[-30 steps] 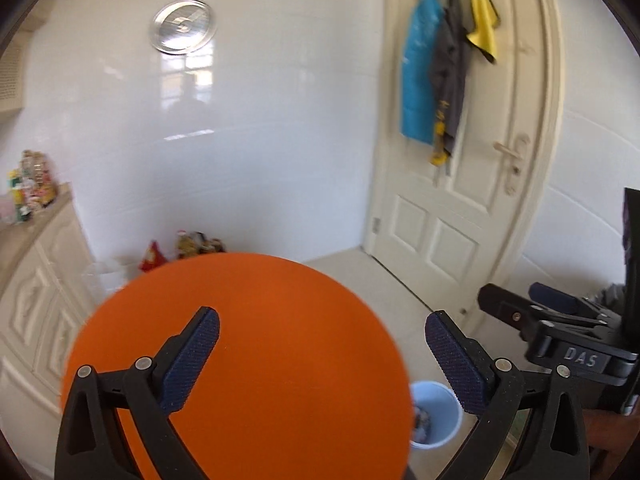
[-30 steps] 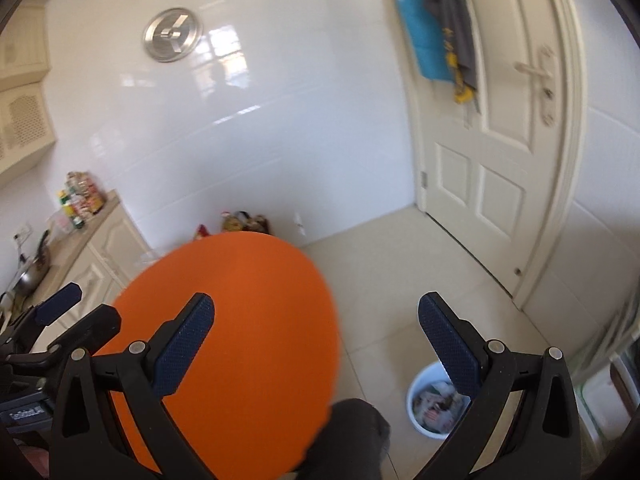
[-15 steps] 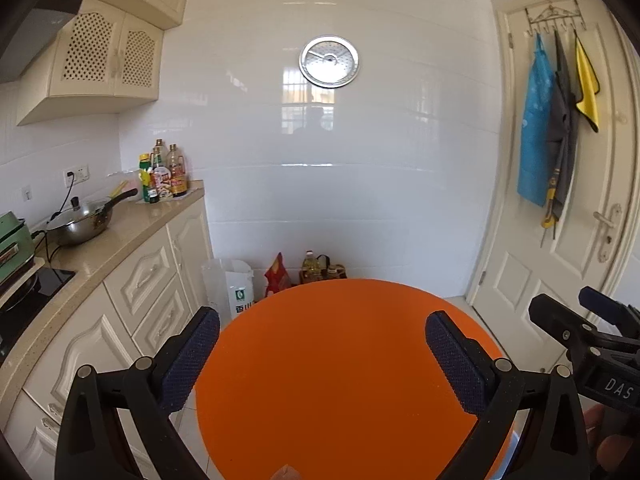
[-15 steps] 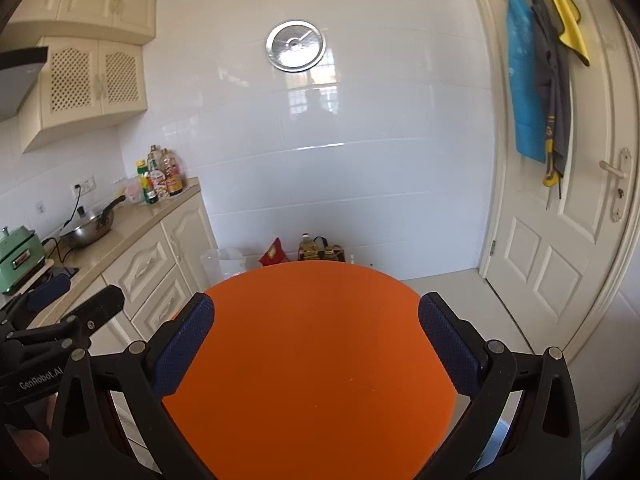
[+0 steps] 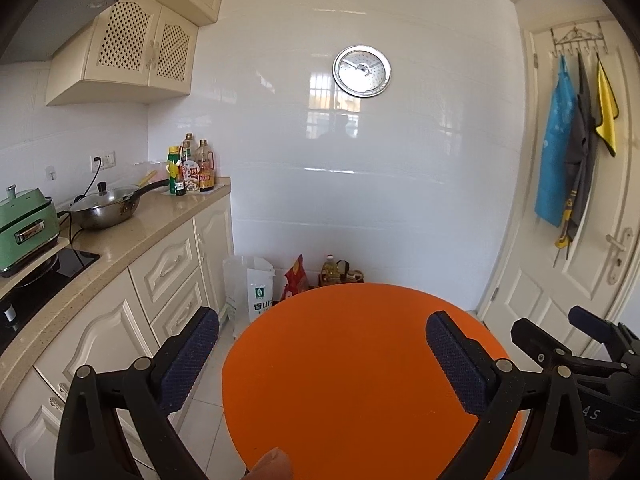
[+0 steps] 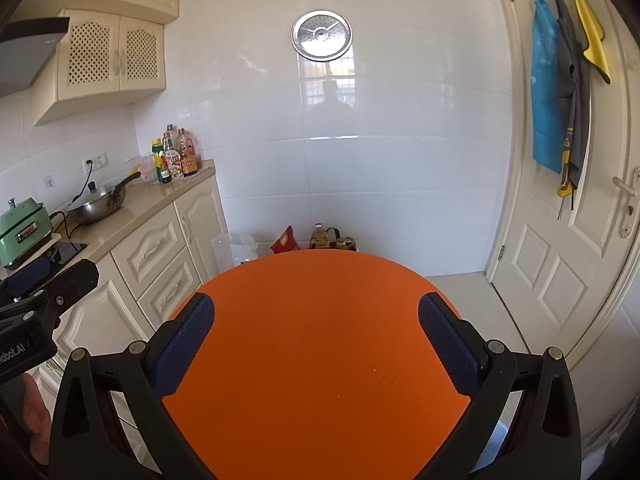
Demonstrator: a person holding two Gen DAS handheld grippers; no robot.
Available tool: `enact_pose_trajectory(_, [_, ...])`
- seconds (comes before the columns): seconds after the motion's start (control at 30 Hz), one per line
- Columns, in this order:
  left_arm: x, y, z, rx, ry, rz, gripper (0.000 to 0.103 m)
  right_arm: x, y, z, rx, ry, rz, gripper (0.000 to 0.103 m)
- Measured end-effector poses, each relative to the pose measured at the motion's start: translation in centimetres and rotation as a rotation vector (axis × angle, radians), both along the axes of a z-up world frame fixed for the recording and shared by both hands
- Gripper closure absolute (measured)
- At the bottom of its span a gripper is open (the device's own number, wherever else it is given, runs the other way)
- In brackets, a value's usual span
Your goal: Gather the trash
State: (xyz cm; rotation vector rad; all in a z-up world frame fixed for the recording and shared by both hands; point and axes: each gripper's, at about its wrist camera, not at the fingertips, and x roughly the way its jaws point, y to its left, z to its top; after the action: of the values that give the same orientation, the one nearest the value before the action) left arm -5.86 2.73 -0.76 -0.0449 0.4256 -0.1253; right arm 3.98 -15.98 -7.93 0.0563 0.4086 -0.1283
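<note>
A round orange table [image 5: 352, 364] fills the lower middle of both views [image 6: 320, 344]. I see no trash on it and the bin is out of sight. My left gripper [image 5: 322, 360] is open and empty above the table's near part. My right gripper [image 6: 316, 350] is open and empty above the table too. The right gripper's body shows at the right edge of the left wrist view [image 5: 576, 360]. The left gripper's body shows at the left edge of the right wrist view [image 6: 44, 292].
Cream kitchen cabinets [image 5: 160, 272] with a counter run along the left, holding a wok [image 5: 106, 210], bottles [image 5: 192, 170] and a green appliance [image 5: 24, 224]. Bags and oil bottles [image 5: 312, 276] stand by the white tiled wall. A white door [image 6: 568, 240] with hanging cloths is right.
Both cameras have swung up and left from the floor and blue bin to face the wall; the bin has left view. Both grippers stay open.
</note>
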Motion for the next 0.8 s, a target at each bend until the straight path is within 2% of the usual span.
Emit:
enact_pose_trajectory(0.33, [0.8,-0.7,0.3,0.031,-0.006,0.03,0.001,0.4,0.8,-0.1,-0.017,0.007,0.008,0.0])
enact_pose_trajectory(0.8, [0.2,-1.9,-0.5,0.018,-0.011,0.017,0.001,0.2,0.8,0.1,-0.024,-0.005,0.0,0.0])
